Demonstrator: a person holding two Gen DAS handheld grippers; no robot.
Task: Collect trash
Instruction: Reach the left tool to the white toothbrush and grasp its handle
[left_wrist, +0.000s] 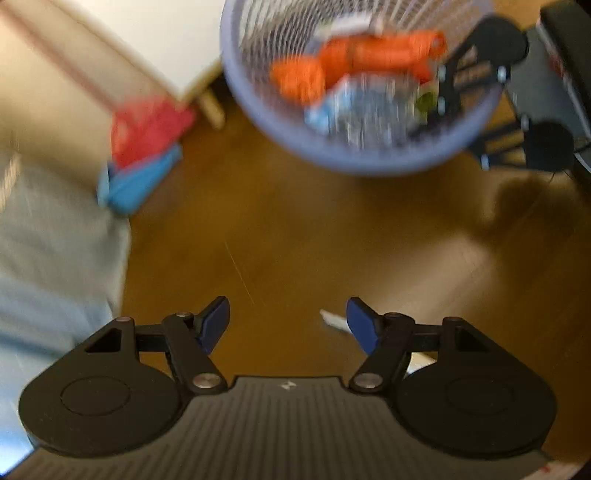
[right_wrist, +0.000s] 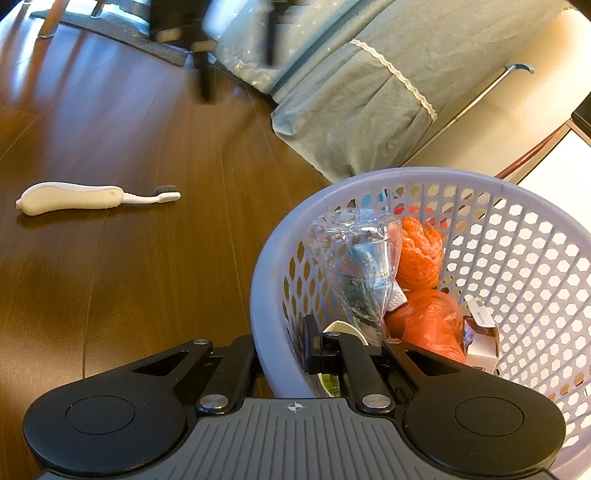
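The left gripper (left_wrist: 288, 321) hangs over bare brown wooden floor (left_wrist: 314, 240) with its 2 blue-padded fingers (left_wrist: 216, 323) spread wide and nothing between them. A small white scrap (left_wrist: 332, 319) lies on the floor just beside the right-hand pad; the blur hides what it is. Ahead of it in the left wrist view sits a lavender plastic mesh basket (left_wrist: 332, 155), and the right gripper (left_wrist: 443, 92) shows there as dark linkage at the basket's right rim.

From the right wrist view, the right gripper (right_wrist: 291, 354) is clamped narrow on the near rim of the basket (right_wrist: 266, 295), one finger outside the wall and one inside. Inside the basket lie a crushed clear plastic bottle (right_wrist: 354, 258), a crumpled orange net (right_wrist: 421, 254), an orange plastic bag (right_wrist: 428, 321) below it, and a small white carton (right_wrist: 480, 339) against the far side of the bag. A pale rounded piece shows just past the inner finger, too hidden to name.

Still out on the floor, well apart from the basket to its left, lies a white toothbrush (right_wrist: 74, 197) with a thick handle and dark bristles pointing right. A blue-grey bed cover (right_wrist: 351, 103) with a lace trim hangs down beyond the basket.

In the left wrist view a red and blue object (left_wrist: 144, 155) sits blurred at the left, by the edge of the cover.
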